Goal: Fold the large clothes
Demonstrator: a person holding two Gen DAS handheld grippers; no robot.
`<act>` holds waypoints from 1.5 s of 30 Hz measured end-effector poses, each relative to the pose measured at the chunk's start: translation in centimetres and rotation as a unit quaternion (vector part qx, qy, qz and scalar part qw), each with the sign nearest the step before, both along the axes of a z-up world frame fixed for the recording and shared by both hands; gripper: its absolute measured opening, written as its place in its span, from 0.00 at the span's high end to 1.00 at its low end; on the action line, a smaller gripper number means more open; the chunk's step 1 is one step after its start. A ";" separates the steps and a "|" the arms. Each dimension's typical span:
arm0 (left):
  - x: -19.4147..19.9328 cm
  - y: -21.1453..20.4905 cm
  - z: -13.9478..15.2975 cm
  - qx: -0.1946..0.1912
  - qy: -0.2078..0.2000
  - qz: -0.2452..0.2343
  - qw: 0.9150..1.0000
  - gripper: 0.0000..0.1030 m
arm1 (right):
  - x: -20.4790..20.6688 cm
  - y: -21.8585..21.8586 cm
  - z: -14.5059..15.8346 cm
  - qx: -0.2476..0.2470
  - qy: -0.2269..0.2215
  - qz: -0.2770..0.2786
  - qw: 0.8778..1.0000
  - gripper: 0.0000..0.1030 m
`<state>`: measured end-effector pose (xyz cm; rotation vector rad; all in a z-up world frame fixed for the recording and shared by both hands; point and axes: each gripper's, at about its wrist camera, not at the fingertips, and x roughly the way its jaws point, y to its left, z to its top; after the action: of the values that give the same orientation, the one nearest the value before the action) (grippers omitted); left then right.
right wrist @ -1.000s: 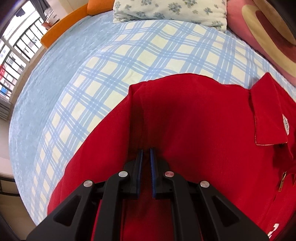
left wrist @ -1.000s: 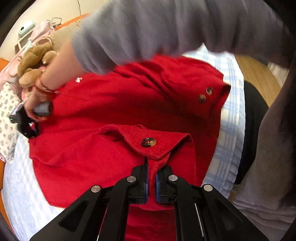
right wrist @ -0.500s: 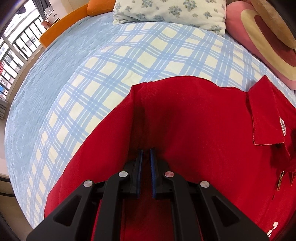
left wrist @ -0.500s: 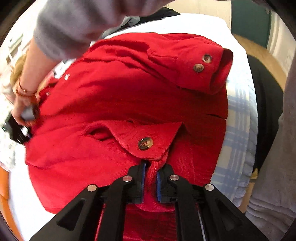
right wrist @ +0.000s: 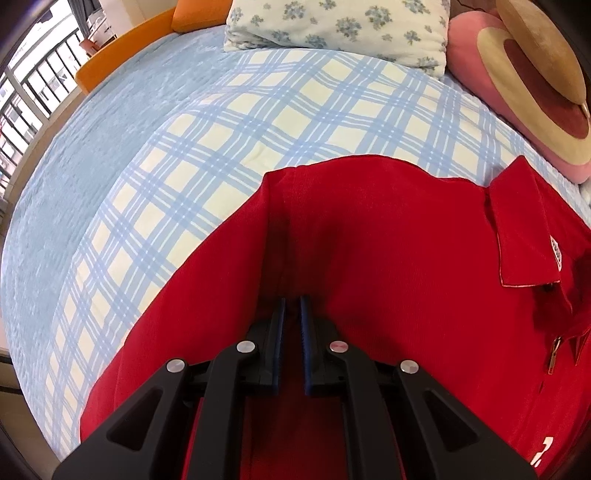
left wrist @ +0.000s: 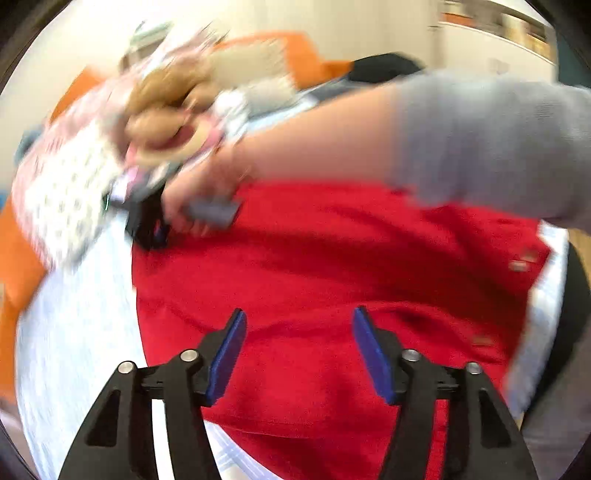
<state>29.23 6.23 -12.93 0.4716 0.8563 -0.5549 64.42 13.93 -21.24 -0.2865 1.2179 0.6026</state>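
The red jacket lies spread on the checked bedsheet, directly ahead of and below the left gripper, whose jaws are opening with cloth under but not between them. The right gripper is narrowly clamped on a fold near the jacket's shoulder edge, with the collar to its right. A second ago the left jaws pinched the pocket flap; now they are off it.

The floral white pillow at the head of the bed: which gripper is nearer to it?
Right. The right gripper pinches the red jacket just below the pillow. The left gripper, jaws opening, hovers near the jacket's other end.
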 end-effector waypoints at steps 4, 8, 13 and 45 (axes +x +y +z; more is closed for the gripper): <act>2.1 -0.6 -5.0 0.033 0.027 0.003 0.999 0.51 | 0.4 0.0 -0.1 0.001 0.011 0.007 1.000 0.93; 1.7 -3.0 -8.6 0.047 0.027 -0.014 0.998 0.72 | 0.8 -0.3 -0.1 0.011 0.019 0.006 1.000 0.93; 1.4 -5.4 -9.0 0.050 0.020 -0.036 0.998 0.96 | 0.7 -2.1 1.6 0.048 0.024 -0.030 0.998 0.84; -0.6 -4.5 -8.0 -0.025 0.031 0.009 0.999 0.85 | -15.4 -7.5 8.6 0.053 -0.095 0.012 0.994 0.43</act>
<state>28.62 1.69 -20.89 0.4028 0.9034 -0.5751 49.05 6.40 -12.68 -0.2629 0.9977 0.6445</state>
